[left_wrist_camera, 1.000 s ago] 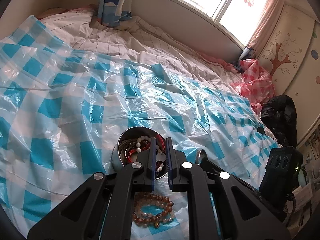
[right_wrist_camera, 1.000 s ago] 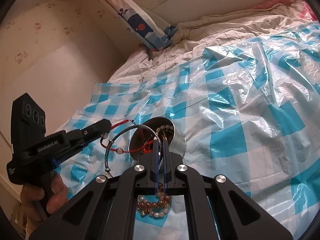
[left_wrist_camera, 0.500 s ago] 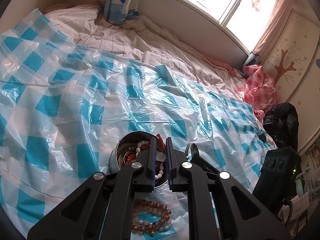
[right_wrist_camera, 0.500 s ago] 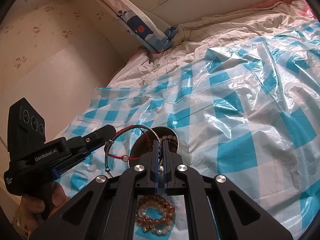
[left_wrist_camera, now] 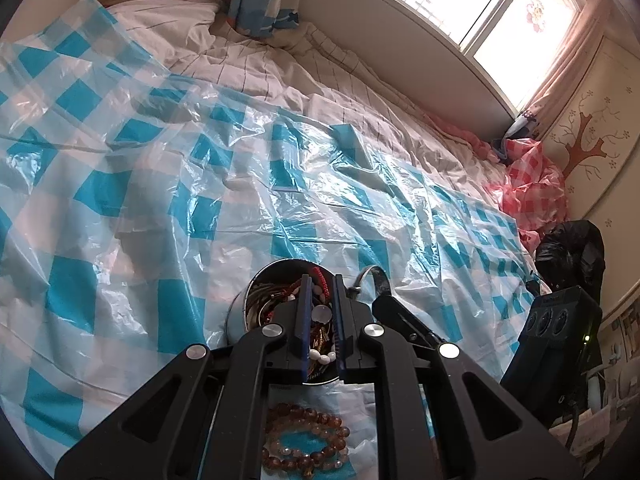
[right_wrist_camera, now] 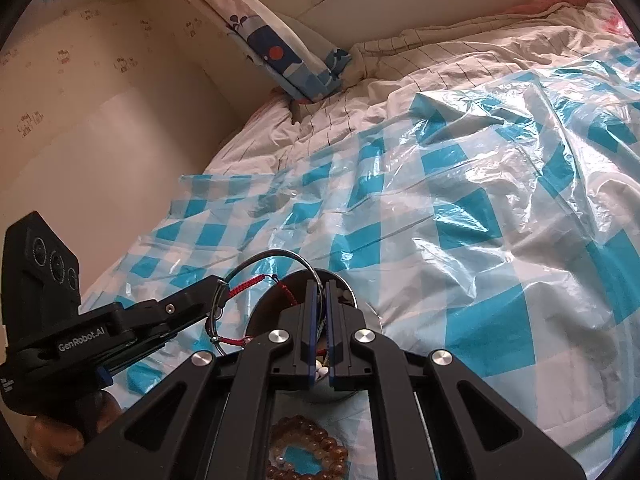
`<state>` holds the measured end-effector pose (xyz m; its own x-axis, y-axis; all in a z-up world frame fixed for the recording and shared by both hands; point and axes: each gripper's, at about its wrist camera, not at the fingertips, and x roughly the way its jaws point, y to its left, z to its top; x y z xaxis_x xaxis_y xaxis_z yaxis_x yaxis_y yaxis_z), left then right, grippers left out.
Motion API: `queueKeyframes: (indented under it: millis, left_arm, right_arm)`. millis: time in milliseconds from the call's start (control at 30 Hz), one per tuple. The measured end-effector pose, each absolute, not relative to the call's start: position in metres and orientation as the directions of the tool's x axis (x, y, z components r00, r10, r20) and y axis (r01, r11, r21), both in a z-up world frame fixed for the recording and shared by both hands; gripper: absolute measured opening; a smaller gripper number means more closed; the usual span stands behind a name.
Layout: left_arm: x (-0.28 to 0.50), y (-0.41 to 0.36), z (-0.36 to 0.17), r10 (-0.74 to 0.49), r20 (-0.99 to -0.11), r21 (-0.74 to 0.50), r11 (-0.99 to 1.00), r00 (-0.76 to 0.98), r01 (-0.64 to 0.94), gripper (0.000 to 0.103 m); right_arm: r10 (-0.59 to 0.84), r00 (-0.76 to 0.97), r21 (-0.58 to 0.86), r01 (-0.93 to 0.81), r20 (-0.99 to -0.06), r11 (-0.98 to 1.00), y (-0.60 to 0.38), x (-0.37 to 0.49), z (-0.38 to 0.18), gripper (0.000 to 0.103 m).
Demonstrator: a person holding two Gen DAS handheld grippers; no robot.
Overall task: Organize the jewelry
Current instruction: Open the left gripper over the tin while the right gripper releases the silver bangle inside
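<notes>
Two grippers are kept clenched on one bangle [right_wrist_camera: 256,276], left gripper [right_wrist_camera: 218,294] and right gripper [right_wrist_camera: 319,300]; it is now raised higher over the tin [left_wrist_camera: 256,304], so untangling proceeds.

window [left_wrist_camera: 480,8] daylight blows out; plastic sheet [right_wrist_camera: 460,208] glares, edges bend.

Only legible txt: "GenRobot.AI", white print on side of left claw [right_wrist_camera: 218,294] body.
</notes>
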<state>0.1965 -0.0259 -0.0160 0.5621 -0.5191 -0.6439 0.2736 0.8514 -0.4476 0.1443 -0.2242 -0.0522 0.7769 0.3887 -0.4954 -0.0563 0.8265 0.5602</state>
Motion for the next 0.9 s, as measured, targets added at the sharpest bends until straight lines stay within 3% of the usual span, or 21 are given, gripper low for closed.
queueKeyframes:
  millis: [433, 633, 900]
  left_arm:
    - [0.209, -0.028, -0.033, -0.479, -0.697, -0.453, 0.871, 0.534, 0.189, 0.01]
    - [0.21, -0.023, -0.034, -0.442, -0.709, -0.435, 0.887, 0.55, 0.153, 0.029]
    - [0.21, -0.017, -0.032, -0.415, -0.708, -0.424, 0.897, 0.572, 0.127, 0.038]
  right_arm:
    - [0.374, 0.758, 0.536, -0.039, -0.534, 0.843, -0.221, 0.158, -0.062, 0.005]
    - [0.37, 0.753, 0.525, -0.039, -0.544, 0.85, -0.218, 0.16, -0.064, 0.005]
    - [0.371, 0.749, 0.524, -0.038, -0.549, 0.851, -0.217, 0.161, -0.065, 0.005]
